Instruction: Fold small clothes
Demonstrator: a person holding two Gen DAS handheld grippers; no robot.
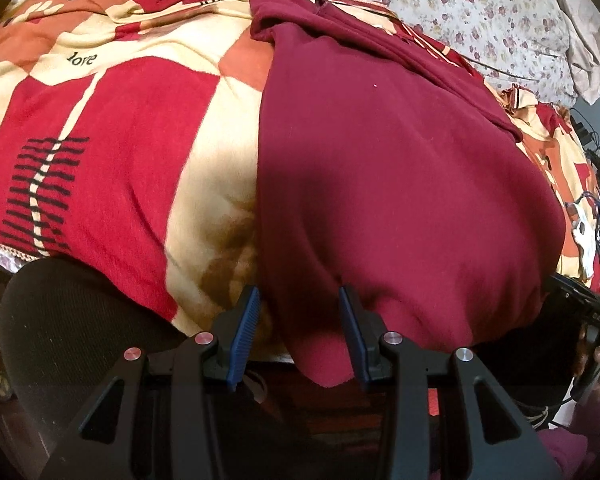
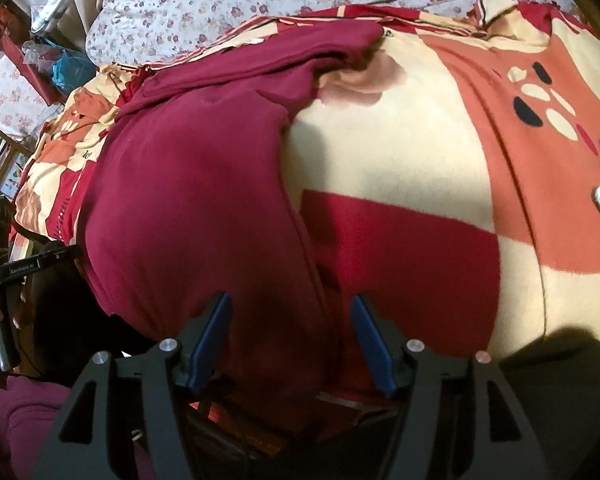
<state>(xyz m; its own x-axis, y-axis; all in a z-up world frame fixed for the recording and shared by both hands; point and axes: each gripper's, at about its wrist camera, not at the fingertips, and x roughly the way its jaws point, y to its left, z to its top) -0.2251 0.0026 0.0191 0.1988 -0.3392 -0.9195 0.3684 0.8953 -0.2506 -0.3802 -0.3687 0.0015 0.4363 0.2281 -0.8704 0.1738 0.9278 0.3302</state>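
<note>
Pointing steeply down at the bed's near edge, the left gripper [image 1: 299,320] has its jaws part open around the maroon garment's [image 1: 400,184] hanging corner, pads not visibly pressing. The right gripper [image 2: 291,332] stands wider apart over the same hem, gripping nothing. Beyond, the garment lies across the patterned blanket [image 1: 112,128].

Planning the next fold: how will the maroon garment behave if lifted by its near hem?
Likely floppy: the maroon garment drapes over the blanket's near edge and creases at its far end. Probably sags between grip points. Its fleecy surface probably won't slip from the pads.
</note>
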